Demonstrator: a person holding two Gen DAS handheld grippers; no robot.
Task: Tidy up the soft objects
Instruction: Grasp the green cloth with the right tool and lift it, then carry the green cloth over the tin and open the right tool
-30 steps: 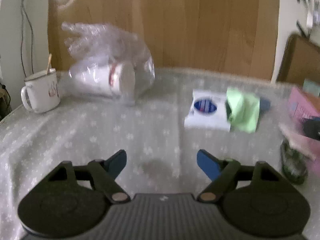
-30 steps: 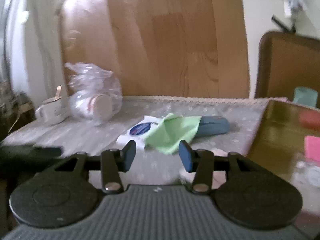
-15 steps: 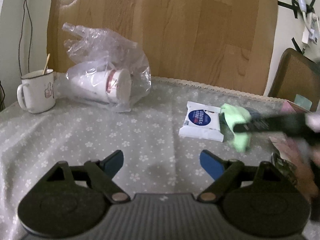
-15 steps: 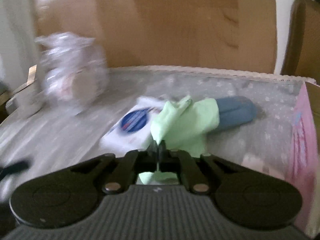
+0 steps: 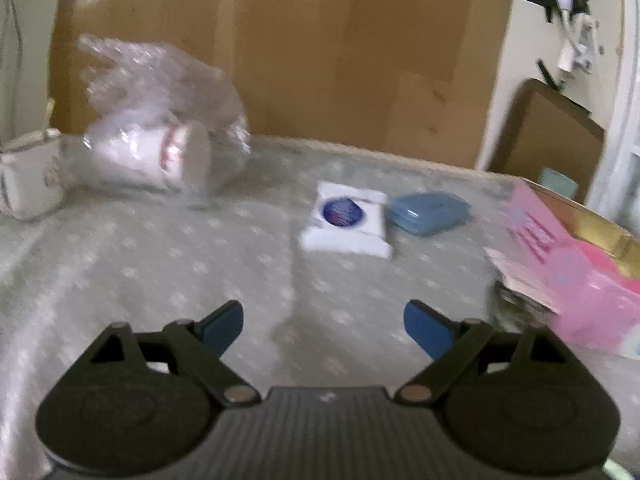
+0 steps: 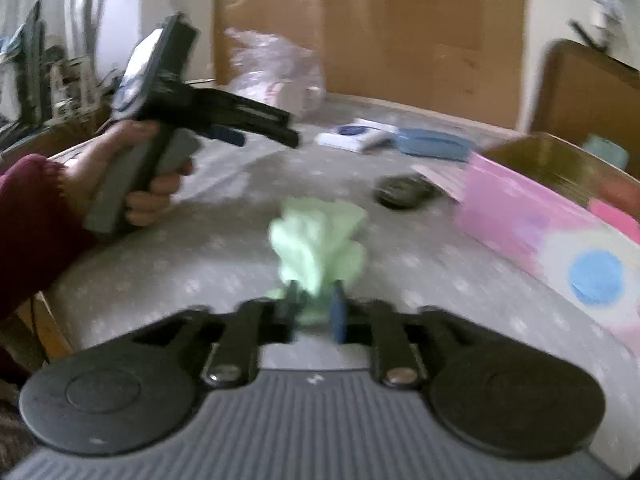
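bunching up between its pads, the green cloth point(image 6: 318, 246) sits in the right gripper point(image 6: 316, 312), whose jaws have just been parting a little around it. the left gripper point(image 5: 323, 322) is spread wide and empty; the wipes pack point(image 5: 346, 220) lies at its twelve o'clock, the pink box point(image 5: 568, 256) at two.
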